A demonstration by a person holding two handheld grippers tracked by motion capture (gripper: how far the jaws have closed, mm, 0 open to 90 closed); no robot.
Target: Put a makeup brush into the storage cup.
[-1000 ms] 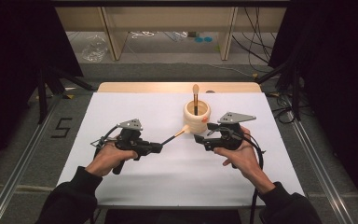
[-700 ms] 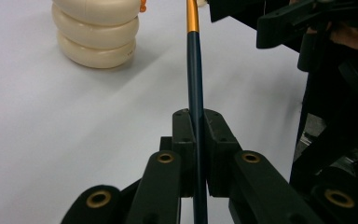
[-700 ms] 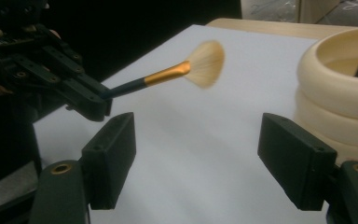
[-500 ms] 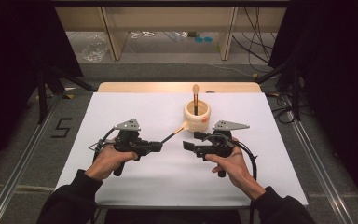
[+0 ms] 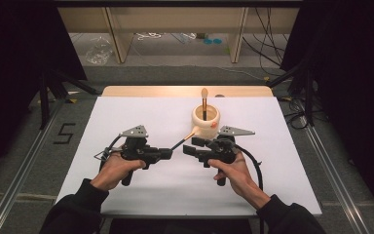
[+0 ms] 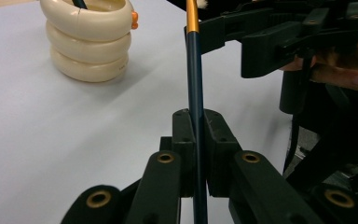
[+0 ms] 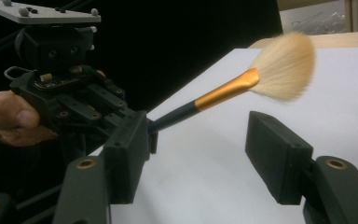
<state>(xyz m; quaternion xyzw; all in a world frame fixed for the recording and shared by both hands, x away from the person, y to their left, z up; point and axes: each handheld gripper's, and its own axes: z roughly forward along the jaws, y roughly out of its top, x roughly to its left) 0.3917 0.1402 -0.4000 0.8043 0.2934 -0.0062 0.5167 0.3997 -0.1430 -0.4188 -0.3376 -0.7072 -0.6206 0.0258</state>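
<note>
High view: my left gripper point(image 5: 168, 153) at centre frame clamps the brush point(image 5: 184, 139), angled up-right toward the cream holder point(image 5: 205, 121); my right gripper point(image 5: 190, 146) gapes beside it.
Left gripper view: jaws pinch the dark handle point(image 6: 196, 116), centre.
Right gripper view: jaws spread wide, bristles point(image 7: 284, 65) upper right.

Brush point(image 7: 242, 86): soft pale bristles, glossy gold metal ferrule; holder point(image 6: 91, 39) smooth cream plastic; table point(image 5: 141, 114) matt white.
</note>
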